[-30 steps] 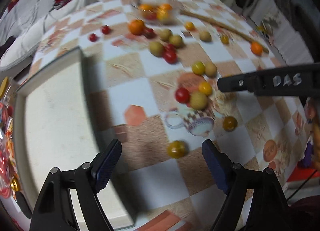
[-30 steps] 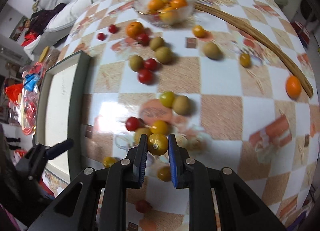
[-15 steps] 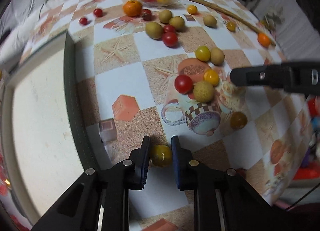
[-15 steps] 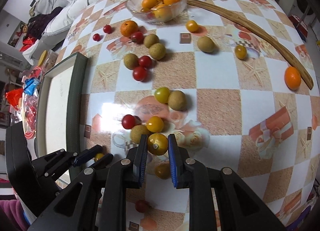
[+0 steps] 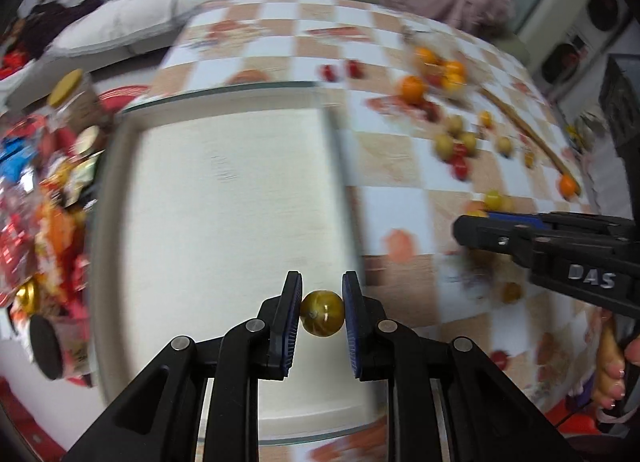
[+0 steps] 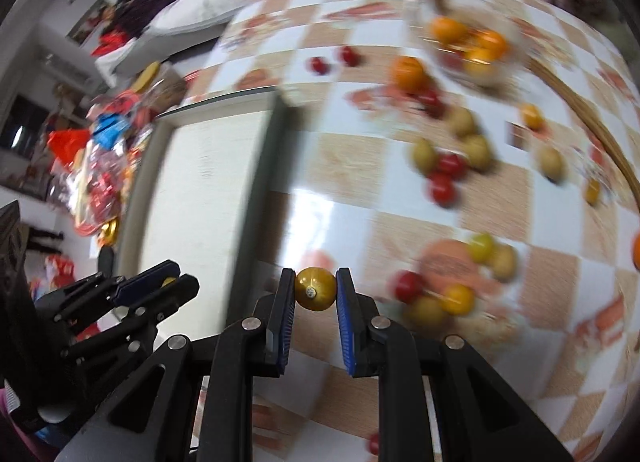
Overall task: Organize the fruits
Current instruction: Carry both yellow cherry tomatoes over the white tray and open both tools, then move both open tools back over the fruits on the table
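My left gripper is shut on a dark yellow tomato and holds it above the right part of a pale rectangular tray. My right gripper is shut on a yellow tomato, held above the table near the tray's right rim. The right gripper also shows at the right of the left wrist view, and the left gripper at the lower left of the right wrist view. Several red, yellow and green fruits lie scattered on the checkered tablecloth.
A glass bowl with orange fruits stands at the far side. A long wooden stick lies at the right. Snack packets and a jar crowd the area left of the tray. Sofa cushions lie beyond the table.
My left gripper lifted its tomato off the table and swung left over the tray. My right gripper moved left toward the tray with its tomato still held.
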Motion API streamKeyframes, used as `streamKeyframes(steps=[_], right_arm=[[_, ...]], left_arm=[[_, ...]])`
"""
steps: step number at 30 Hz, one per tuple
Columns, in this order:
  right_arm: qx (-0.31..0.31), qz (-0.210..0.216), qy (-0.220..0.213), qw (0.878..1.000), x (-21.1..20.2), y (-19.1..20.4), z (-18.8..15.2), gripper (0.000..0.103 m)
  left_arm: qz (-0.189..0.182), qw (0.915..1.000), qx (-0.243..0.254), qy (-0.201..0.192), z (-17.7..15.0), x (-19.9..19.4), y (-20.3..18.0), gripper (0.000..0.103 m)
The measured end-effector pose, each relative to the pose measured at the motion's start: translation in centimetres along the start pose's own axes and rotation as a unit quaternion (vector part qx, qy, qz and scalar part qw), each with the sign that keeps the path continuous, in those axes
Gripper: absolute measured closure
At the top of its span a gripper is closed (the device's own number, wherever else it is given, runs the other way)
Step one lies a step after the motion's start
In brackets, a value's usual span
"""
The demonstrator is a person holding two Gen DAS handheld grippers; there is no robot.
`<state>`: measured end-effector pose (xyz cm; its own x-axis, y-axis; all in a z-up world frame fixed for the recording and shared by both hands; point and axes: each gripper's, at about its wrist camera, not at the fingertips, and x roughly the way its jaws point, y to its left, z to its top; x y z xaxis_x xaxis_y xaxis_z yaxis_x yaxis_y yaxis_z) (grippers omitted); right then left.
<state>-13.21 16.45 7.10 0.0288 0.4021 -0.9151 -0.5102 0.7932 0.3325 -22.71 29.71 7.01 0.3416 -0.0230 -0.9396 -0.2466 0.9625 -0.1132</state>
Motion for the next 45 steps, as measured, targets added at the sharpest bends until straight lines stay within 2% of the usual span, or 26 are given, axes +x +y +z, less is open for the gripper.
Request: streamKeyframes(steps=[4,8,13,19,20,21,22,23,25,27,29,32,35,39,45], right_arm=[[-0.037,0.025,0.009,0.999,1.8,3.6,0.8,0.081],[-0.065,0.039,0.026,0.997,3.9,6.5,1.3,0.081],[-0.090,0.030,0.050,0.994,6.9,8.6,1.7,0.080],[-0.118,0.003,0.072,0.990,9.1,9.6,1.8,0.079],[-0.123,-0.002,0.077,0.989,9.4,9.8,1.7,0.079],[-0.128,-0.008,0.084,0.988,9.8,9.9,1.6,0.075],[-0.135,-0.010,0.081,0.988,9.8,10.1,1.6,0.067],[-0.142,-0.011,0.079,0.987,9.8,10.4,1.6,0.060],[-0.149,0.009,0.079,0.986,9.6,11.1,1.5,0.035],[-0.152,0.012,0.062,0.986,8.9,11.4,1.6,0.025],[-0.147,0.011,0.039,0.988,7.8,11.4,1.8,0.023],[-0.124,0.018,0.008,0.992,5.6,10.2,2.2,0.020],[-0.093,-0.002,-0.012,0.996,4.1,8.1,2.3,0.020],[-0.026,-0.033,-0.020,0.999,2.4,3.3,1.5,0.020],[0.053,-0.079,-0.033,0.995,-0.3,-3.5,-0.4,0.020]], left_arm=[[0.042,0.9984,-0.033,0.015,-1.1,0.7,4.1,0.081],[0.076,0.9956,-0.048,0.026,-2.2,1.6,6.4,0.081],[0.097,0.9925,-0.063,0.040,-3.3,2.8,7.8,0.081],[0.104,0.9920,-0.058,0.042,-3.7,3.3,8.1,0.079],[0.106,0.9920,-0.055,0.041,-3.7,3.3,8.1,0.076],[0.117,0.9911,-0.051,0.039,-3.7,3.2,8.0,0.054],[0.123,0.9904,-0.050,0.037,-3.7,3.1,8.1,0.019],[0.129,0.9899,-0.052,0.029,-3.7,2.9,8.2,0.014],[0.131,0.9901,-0.048,0.013,-3.8,2.5,8.2,0.014],[0.139,0.9890,-0.043,0.026,-3.8,2.8,8.4,0.014],[0.137,0.9893,-0.044,0.026,-3.7,2.6,8.5,0.014],[0.136,0.9895,-0.043,0.024,-3.3,2.2,8.3,0.014],[0.129,0.9911,-0.029,0.013,-2.4,1.7,7.3,0.014],[0.117,0.9930,0.009,-0.009,-0.9,1.0,4.6,0.014],[0.077,0.9950,0.059,-0.025,1.7,0.9,-0.3,0.014]])
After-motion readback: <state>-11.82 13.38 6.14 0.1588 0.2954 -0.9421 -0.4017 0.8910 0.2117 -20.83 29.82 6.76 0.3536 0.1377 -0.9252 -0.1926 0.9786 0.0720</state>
